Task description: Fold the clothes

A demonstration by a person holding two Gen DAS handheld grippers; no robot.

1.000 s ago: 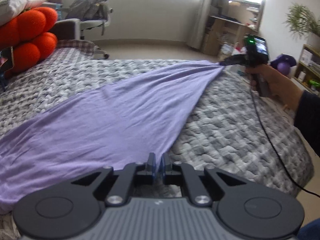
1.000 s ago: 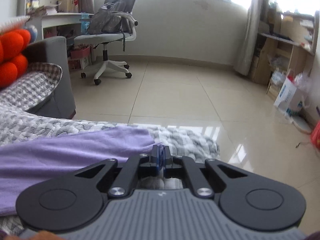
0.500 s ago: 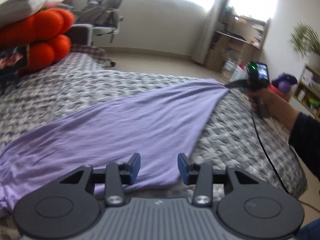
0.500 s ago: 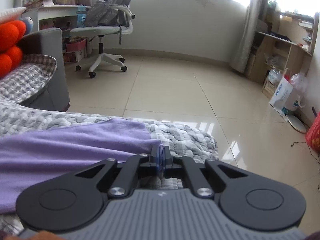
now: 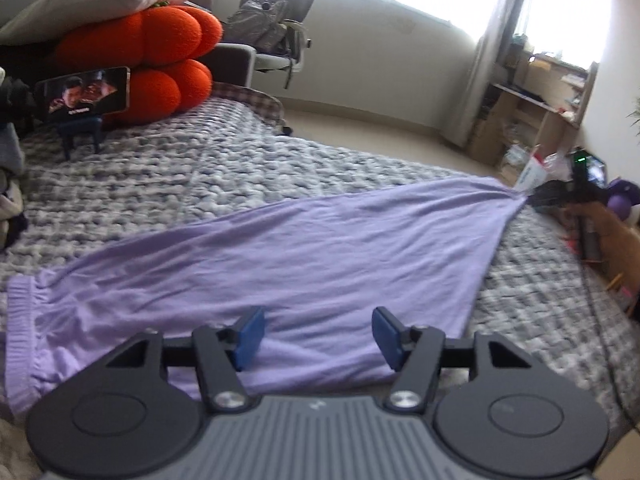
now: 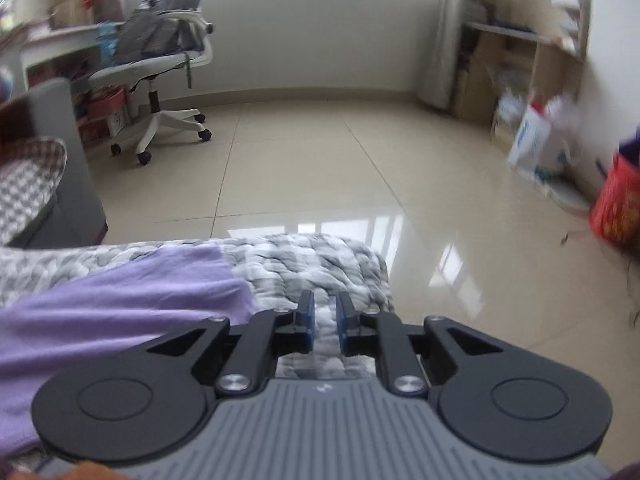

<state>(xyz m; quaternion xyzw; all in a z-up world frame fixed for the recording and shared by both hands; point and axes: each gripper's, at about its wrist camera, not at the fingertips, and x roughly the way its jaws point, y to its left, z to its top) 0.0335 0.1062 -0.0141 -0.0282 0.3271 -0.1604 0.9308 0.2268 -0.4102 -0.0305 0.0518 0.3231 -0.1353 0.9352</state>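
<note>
Lilac garment [image 5: 280, 256] released: left tool [image 5: 318, 334] just opened wide, right tool [image 6: 323, 322] narrowly.

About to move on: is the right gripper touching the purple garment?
Apart. In the right wrist view the right gripper has just been opening; between its pads only blanket shows, the purple garment lying beside.

Between my blue-padded black left tongs [image 5: 318, 338] lies a plain lilac knit garment [image 5: 304, 256]; beyond it, a grey-and-white woven-pattern blanket [image 5: 192, 172] and bright orange plush cushions [image 5: 160, 60].
</note>
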